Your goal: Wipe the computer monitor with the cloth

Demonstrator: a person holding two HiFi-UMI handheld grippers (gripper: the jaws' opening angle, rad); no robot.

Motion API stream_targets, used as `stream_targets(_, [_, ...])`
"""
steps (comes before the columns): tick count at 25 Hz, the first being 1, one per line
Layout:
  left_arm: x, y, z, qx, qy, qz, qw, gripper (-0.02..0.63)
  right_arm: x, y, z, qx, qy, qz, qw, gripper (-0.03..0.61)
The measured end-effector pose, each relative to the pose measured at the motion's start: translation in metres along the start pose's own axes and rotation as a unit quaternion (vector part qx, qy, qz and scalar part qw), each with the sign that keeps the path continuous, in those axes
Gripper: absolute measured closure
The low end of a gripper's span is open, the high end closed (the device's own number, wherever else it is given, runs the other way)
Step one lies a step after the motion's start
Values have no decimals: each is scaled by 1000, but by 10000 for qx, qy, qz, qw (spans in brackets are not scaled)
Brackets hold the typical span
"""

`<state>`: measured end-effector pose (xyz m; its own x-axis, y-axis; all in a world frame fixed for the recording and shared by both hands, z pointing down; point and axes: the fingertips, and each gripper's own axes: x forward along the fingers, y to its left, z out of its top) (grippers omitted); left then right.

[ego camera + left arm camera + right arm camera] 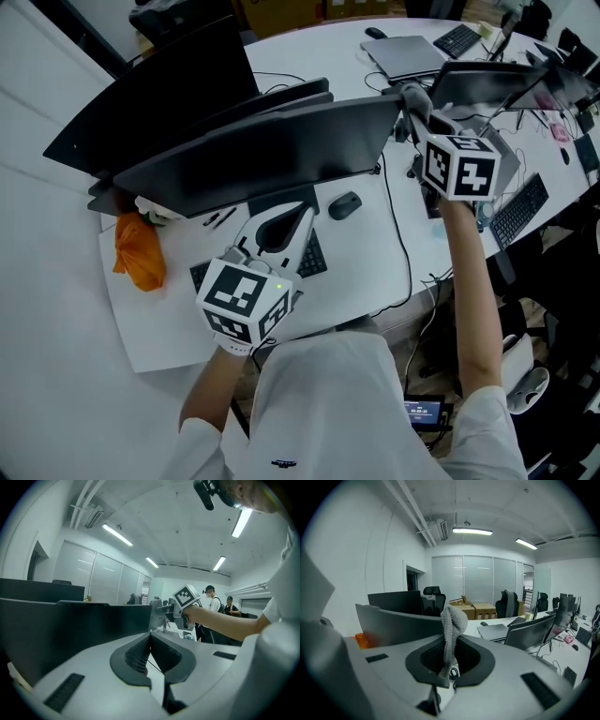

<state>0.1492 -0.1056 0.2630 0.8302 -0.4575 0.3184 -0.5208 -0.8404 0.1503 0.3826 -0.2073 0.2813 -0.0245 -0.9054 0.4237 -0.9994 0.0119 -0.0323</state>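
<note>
Two grippers are seen; the left gripper (298, 214), below the wide black monitor (262, 155), is closed empty. One grey knitted cloth (451, 620), clear only in the right gripper view, is pinched by the right gripper (410, 97) at the monitor's upper-right corner.

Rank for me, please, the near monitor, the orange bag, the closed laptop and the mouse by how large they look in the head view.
1. Near monitor, by far the largest.
2. Orange bag and closed laptop: about alike; the laptop lies farther off, so I won't rank them.
3. Mouse, smallest.
</note>
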Motion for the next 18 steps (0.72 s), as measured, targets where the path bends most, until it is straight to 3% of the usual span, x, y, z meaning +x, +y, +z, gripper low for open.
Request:
stream_targets(6, [9,-3,-10,52,159,18,9999,595,12,2,-40,-44,196,239,9995,546])
stream_targets(18, [28,-11,-30,-20,420,-54,9991,595,33,17,-81,-860,373,587,9939,548])
